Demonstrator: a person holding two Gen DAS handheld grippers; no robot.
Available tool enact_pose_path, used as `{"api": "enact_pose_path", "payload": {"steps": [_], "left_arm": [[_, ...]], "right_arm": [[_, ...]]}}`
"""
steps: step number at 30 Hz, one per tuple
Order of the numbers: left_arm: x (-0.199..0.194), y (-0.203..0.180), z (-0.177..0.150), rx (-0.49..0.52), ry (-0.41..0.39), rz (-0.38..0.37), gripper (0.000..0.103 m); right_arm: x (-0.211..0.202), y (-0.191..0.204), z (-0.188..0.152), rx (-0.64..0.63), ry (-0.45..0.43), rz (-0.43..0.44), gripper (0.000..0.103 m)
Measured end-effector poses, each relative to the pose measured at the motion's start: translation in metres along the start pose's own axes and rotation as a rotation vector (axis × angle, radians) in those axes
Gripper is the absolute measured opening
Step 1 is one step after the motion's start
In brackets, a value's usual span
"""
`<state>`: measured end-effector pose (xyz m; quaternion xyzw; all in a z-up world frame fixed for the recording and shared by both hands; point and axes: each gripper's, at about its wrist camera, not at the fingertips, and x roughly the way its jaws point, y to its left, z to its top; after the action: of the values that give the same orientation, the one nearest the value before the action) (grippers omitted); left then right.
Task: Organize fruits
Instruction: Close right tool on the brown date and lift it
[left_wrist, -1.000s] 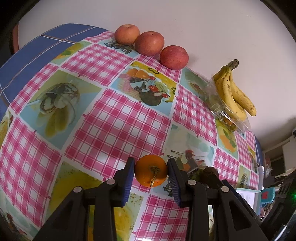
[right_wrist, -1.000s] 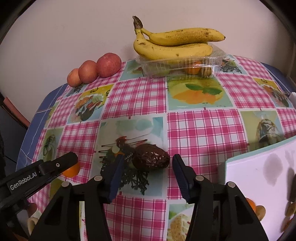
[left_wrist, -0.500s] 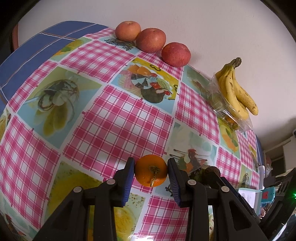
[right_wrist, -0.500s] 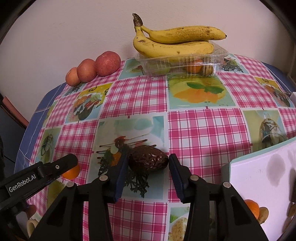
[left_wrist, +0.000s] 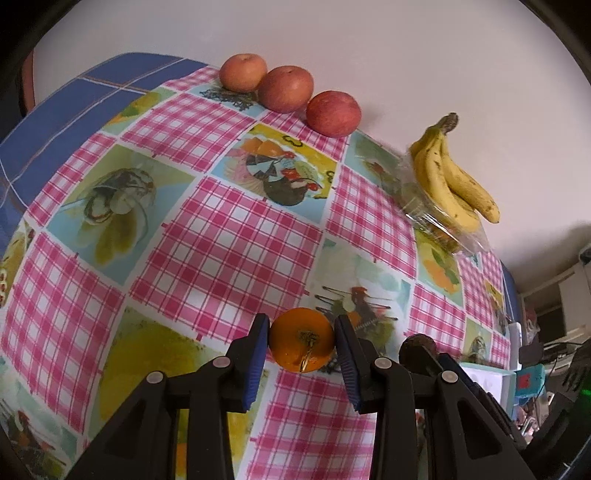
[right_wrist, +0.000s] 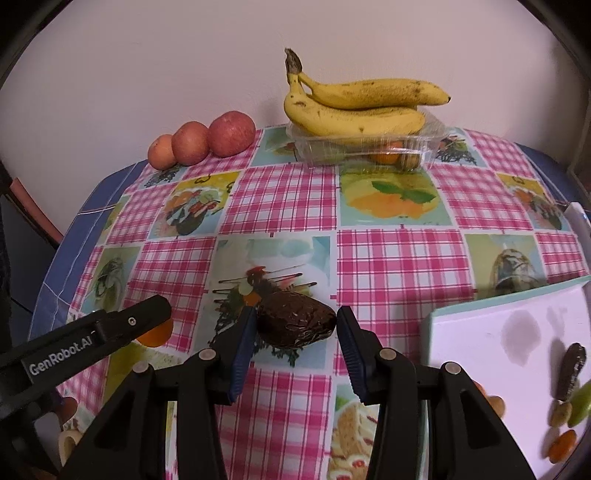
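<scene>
Fruits are partly sorted: apples (left_wrist: 290, 94) and bananas (right_wrist: 354, 107) sit far ahead, while my left tool (left_wrist: 301, 341) clamps an orange (left_wrist: 301, 339) and my right tool (right_wrist: 295, 326) closes around a dark avocado (right_wrist: 295, 325).

Your left gripper (left_wrist: 301, 341) has the orange (left_wrist: 301, 339) clamped between its pads, stem facing you. Your right gripper (right_wrist: 295, 330) brackets the dark, wrinkled avocado (right_wrist: 296, 324), lying lengthwise. Far ahead, three apples (right_wrist: 201, 142) sit in a row; bananas (right_wrist: 354, 105) rest atop a clear container (right_wrist: 369, 147).
</scene>
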<state>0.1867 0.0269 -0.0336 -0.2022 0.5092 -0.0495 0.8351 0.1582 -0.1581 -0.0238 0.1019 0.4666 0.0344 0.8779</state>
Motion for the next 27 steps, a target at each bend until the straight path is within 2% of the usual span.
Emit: {"api": "enact_pose_path", "payload": {"steps": [13,27], "left_arm": [[-0.039,-0.028,-0.034,0.078,-0.024,0.021,0.039],[-0.064,-0.047,-0.063,0.125,-0.042,0.023,0.039]], "right_arm": [[-0.06,-0.022,-0.013,0.016,-0.039,-0.022,0.046],[-0.09,-0.035,-0.044,0.015,-0.026,-0.047,0.046]]}}
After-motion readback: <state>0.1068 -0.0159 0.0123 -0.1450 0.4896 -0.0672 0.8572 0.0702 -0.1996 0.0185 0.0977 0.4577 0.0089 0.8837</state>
